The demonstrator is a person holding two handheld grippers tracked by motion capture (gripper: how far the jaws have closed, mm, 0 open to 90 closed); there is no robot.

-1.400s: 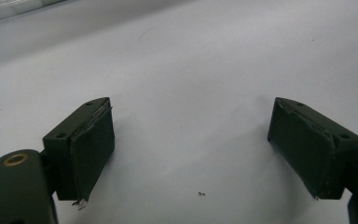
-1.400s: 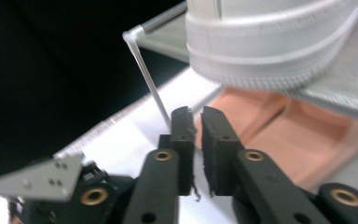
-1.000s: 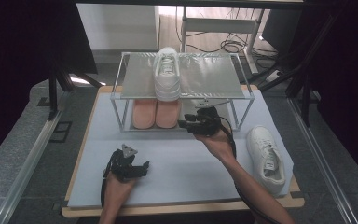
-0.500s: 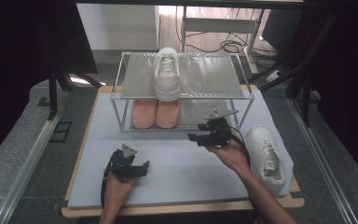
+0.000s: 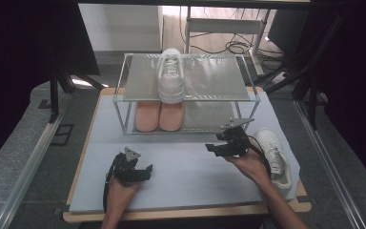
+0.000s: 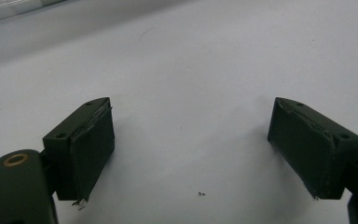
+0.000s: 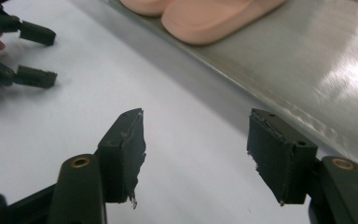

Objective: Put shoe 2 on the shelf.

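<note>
Right gripper [image 5: 218, 145], centre-right of the high view: jaws wide apart after just opening, nothing between them, over white table cover [image 5: 181, 176]. Its own view adds the rack's lower shelf [image 7: 307, 70] with pink slippers [image 7: 205, 14] at top. White sneaker [image 5: 274, 155] lies just right of it. Left gripper [image 5: 145, 171], lower left, gapes empty.

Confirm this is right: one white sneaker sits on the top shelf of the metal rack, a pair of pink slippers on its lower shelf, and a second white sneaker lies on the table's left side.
Not quite. The second white sneaker lies on the table's right side, beside the right gripper, as the high view shows. The white sneaker on the top shelf of the metal rack and the pink slippers on the lower shelf are as stated.
</note>
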